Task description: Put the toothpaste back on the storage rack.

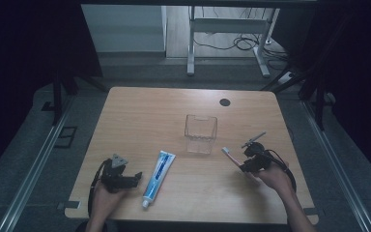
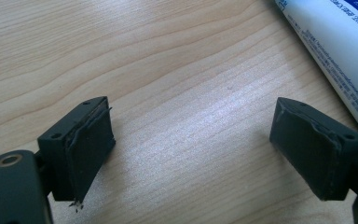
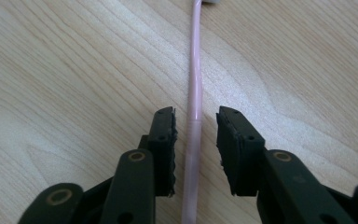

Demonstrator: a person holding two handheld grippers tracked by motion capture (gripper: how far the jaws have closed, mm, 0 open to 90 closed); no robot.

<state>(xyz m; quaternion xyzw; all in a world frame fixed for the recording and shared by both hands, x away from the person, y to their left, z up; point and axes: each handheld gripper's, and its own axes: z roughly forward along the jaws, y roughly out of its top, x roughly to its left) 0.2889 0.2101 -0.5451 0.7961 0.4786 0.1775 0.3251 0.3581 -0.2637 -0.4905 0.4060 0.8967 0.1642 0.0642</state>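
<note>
A lab: dark curtains (image 1: 357, 72), floor cables (image 1: 244, 43), lone wooden table (image 1: 140, 111).

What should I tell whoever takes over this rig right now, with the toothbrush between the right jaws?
Right gripper: jaws straddle the pink toothbrush handle, pads not yet pressing on it; the toothbrush lies on the table.
Left gripper: open over bare wood, holding nothing; toothpaste tube lies just to its right.
Clear plastic box stands mid-table, apparently with nothing inside.
Done: right gripper lined up on the toothbrush.
Left: close on the handle and lift; probably both toothbrush and toothpaste go into the box.
</note>
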